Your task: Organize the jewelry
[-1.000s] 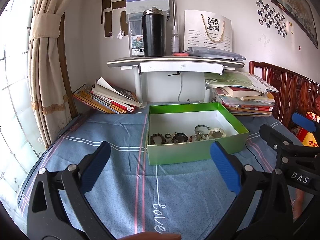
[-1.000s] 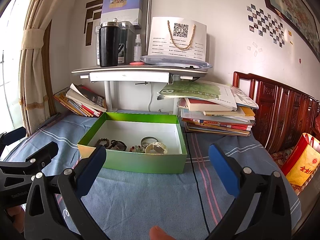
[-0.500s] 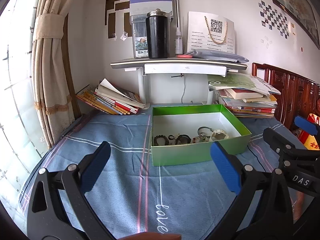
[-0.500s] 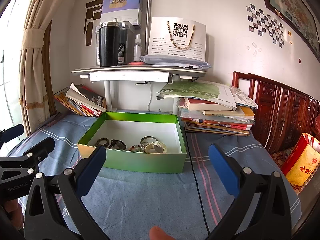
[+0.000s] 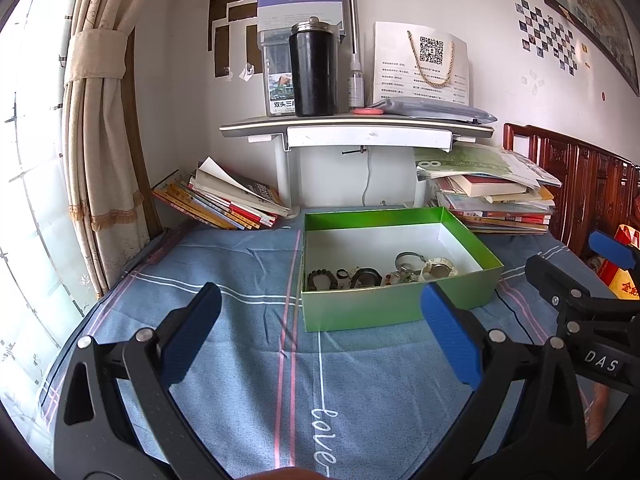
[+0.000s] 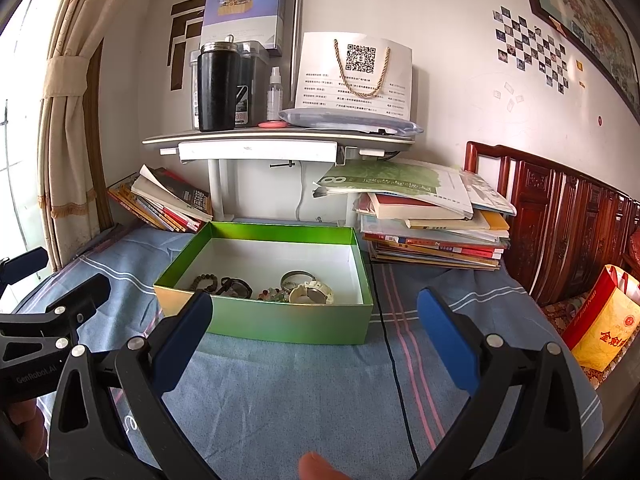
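A green open box (image 5: pixel 396 308) (image 6: pixel 280 322) stands on the blue striped cloth. Inside, along its near wall, lie several jewelry pieces: a dark bead bracelet (image 5: pixel 322 280) (image 6: pixel 204 281), a black watch (image 5: pixel 366 277) (image 6: pixel 236 286), a metal ring bangle (image 5: pixel 409 258) (image 6: pixel 295 277) and a pale bangle (image 5: pixel 439 268) (image 6: pixel 314 293). My left gripper (image 5: pixel 320 332) is open and empty, low over the cloth in front of the box. My right gripper (image 6: pixel 314 332) is open and empty, just before the box's near wall. Each gripper shows at the other view's edge.
A small white desk (image 5: pixel 356 130) with a black flask (image 5: pixel 313 70) stands behind the box. Book piles lie at back left (image 5: pixel 224 200) and back right (image 6: pixel 432 224). A wooden headboard (image 6: pixel 560 216) and a yellow bag (image 6: pixel 600 332) are at the right. A black cable (image 6: pixel 394 360) crosses the cloth.
The left gripper has drifted slightly left and back, so the box sits further right in its view. The right gripper has barely moved. Both stay open.
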